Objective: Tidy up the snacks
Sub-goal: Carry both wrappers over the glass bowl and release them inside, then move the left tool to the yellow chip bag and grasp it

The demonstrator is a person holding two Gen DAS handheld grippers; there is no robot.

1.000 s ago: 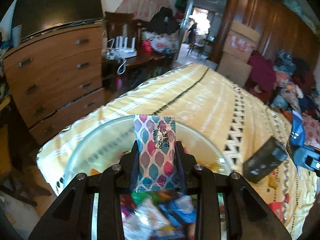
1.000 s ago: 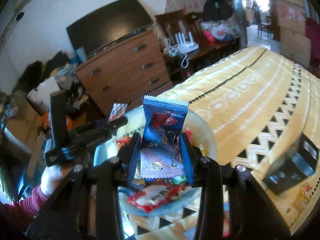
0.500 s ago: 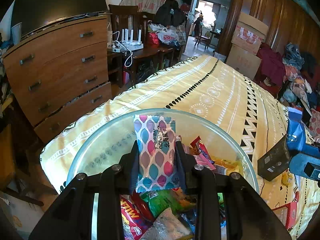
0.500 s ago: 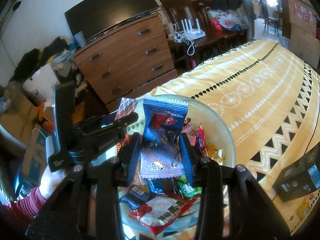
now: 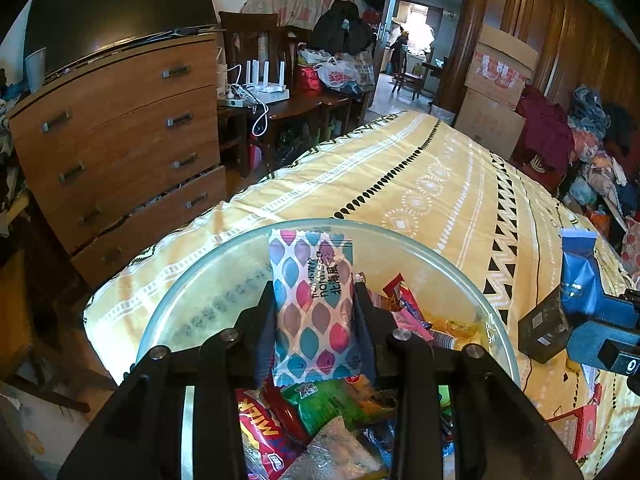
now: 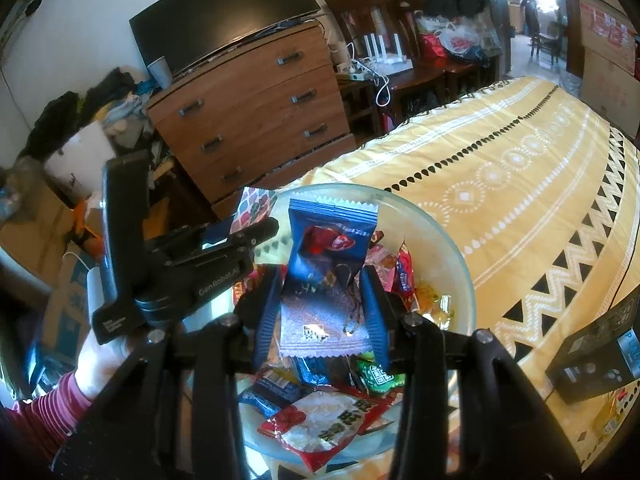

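Drop-off step: left tongs (image 5: 314,312) easing open around patterned packet (image 5: 312,304), right tongs (image 6: 324,312) gripping blue packet (image 6: 328,264) over bowl (image 6: 452,256). Next, probably release both.

1. A wooden chest of drawers (image 5: 120,152) with metal handles stands against a pale wall (image 6: 92,12); its bottom drawer sits ajar.
2. A dark flat screen (image 5: 116,12) leans on top of the chest.
3. Beside it, a dark wooden desk (image 5: 304,108) carries a white router (image 5: 268,84), cables and plastic bags.
4. A yellow patterned bedspread (image 5: 420,184) covers the bed.
5. Cardboard boxes (image 5: 496,80) are stacked by a wooden wardrobe (image 5: 560,32).
6. Daylight comes through an open doorway (image 5: 416,40).
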